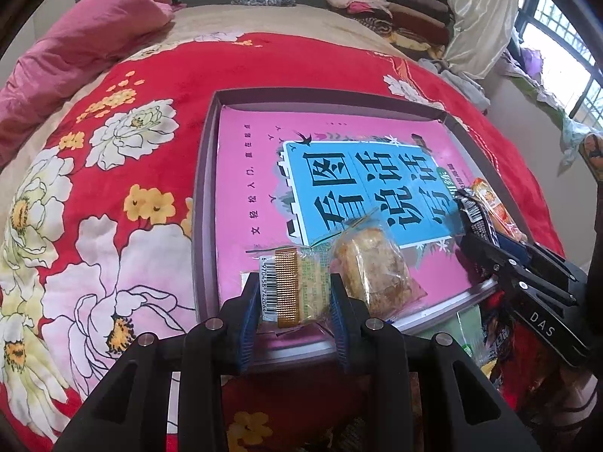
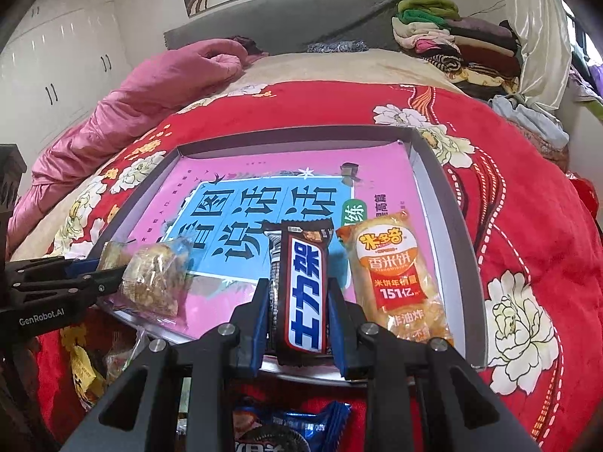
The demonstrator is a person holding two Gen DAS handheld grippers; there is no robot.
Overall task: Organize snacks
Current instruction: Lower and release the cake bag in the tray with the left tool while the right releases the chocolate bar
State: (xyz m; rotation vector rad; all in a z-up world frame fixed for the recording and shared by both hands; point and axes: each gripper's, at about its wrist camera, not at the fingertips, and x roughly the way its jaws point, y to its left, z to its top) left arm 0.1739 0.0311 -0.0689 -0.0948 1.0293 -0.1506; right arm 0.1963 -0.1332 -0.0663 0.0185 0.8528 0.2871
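Observation:
A shallow grey box (image 1: 203, 196) (image 2: 441, 196) lined with a pink and blue book cover lies on a red floral blanket. My left gripper (image 1: 294, 286) is shut on a clear-wrapped biscuit cake (image 1: 301, 286) with a gold strip and a barcode, held over the box's near edge. Beside it a wrapped brown pastry (image 1: 373, 267) (image 2: 154, 278) lies in the box. My right gripper (image 2: 297, 290) is shut on a dark chocolate bar (image 2: 305, 293) at the near edge. To the bar's right, an orange rice-cracker packet (image 2: 399, 282) (image 1: 497, 207) rests in the box.
Loose snack packets lie on the blanket below the box's near edge: a blue one (image 2: 286, 429) and yellow ones (image 2: 86, 373). A pink duvet (image 1: 75, 49) is bunched at the back left. Folded clothes (image 1: 392, 7) are piled at the back right.

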